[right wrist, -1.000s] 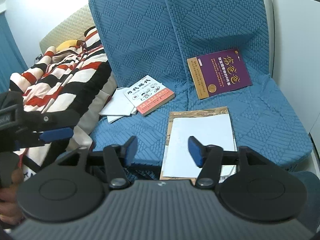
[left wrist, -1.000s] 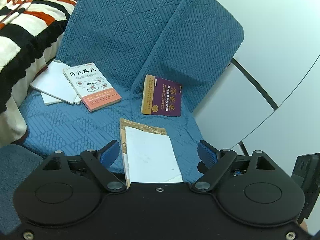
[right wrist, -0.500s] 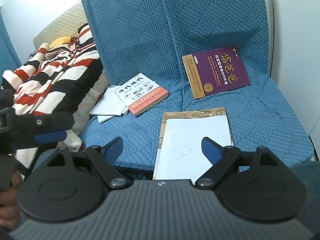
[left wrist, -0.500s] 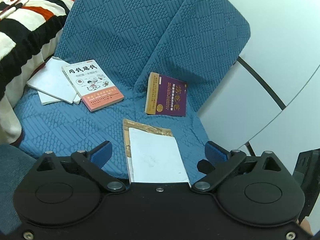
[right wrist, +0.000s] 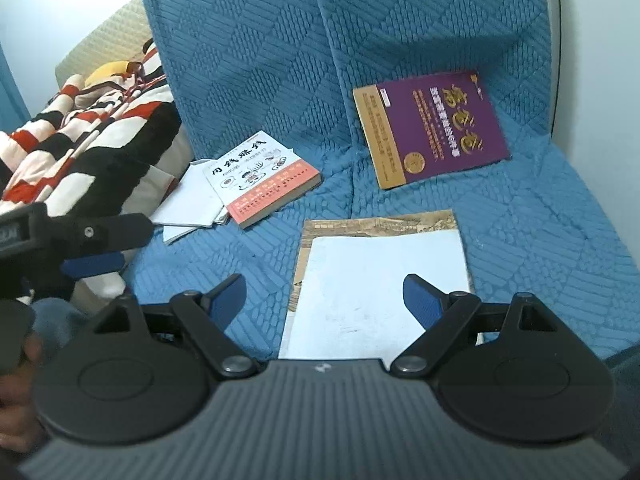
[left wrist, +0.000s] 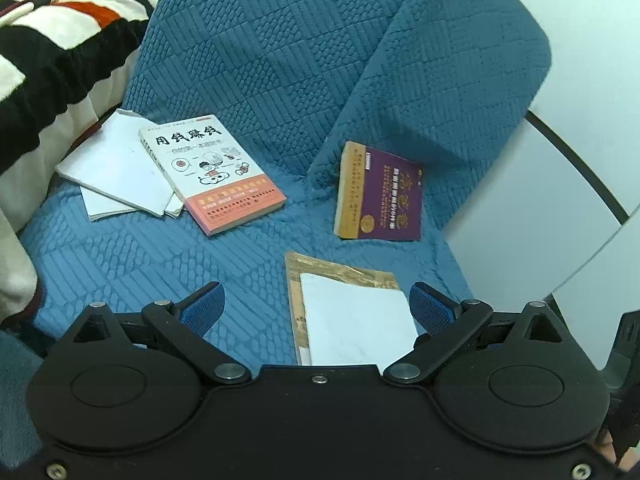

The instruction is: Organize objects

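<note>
Left hand-held gripper (left wrist: 316,306): jaws wide, nothing held.
Right hand-held gripper (right wrist: 324,298): jaws wide, nothing held.
White-covered book (right wrist: 380,292): 12 o'clock, nearest, flat on blue sofa seat (right wrist: 540,240).
Pink-banded book (right wrist: 266,180): 11 o'clock, overlapping white papers (right wrist: 192,204).
Purple book (right wrist: 432,128): 1 o'clock, leaning on backrest.

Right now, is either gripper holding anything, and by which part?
Nothing is held. The left gripper and right gripper hang above the white-covered book with jaws wide, having just been opening, touching nothing.
</note>
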`<state>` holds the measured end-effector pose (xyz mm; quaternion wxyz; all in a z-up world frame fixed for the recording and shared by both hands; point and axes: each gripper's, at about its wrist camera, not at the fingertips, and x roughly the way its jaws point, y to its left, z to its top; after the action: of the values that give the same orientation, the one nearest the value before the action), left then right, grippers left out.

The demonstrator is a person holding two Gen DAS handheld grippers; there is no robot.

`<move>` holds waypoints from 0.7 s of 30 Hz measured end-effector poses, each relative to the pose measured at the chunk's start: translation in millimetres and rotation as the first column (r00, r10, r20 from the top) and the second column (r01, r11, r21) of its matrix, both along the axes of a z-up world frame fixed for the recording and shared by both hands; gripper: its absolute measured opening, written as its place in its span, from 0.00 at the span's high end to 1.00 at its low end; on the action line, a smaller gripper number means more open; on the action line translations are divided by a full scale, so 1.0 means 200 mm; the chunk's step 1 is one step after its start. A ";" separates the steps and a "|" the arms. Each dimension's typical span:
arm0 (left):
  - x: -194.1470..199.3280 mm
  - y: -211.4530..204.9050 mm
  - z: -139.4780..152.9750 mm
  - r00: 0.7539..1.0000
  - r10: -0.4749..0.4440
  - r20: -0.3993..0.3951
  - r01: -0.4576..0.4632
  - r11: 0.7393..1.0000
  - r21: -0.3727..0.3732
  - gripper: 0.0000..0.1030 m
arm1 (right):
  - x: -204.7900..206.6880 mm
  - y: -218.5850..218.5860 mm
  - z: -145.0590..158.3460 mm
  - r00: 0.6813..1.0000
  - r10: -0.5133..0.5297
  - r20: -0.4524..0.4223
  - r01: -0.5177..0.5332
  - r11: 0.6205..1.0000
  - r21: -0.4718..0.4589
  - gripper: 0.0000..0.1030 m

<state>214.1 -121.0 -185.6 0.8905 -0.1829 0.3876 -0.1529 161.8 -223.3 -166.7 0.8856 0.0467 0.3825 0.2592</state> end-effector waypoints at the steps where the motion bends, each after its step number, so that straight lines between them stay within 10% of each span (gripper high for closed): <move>1: 0.02 0.00 -0.02 1.000 0.005 0.001 -0.005 1.000 0.017 0.04 | 0.02 0.01 -0.01 1.000 0.003 -0.005 -0.003 1.000 0.014 0.16; 21: 0.45 0.03 -0.25 0.995 0.070 -0.071 -0.066 0.996 0.060 0.05 | 0.41 0.19 -0.10 0.999 0.043 -0.001 -0.043 0.999 0.009 0.16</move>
<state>305.0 -114.3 -235.3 0.8852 -0.1757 0.4179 -0.1045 244.2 -186.0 -186.9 0.8793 0.0424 0.3830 0.2799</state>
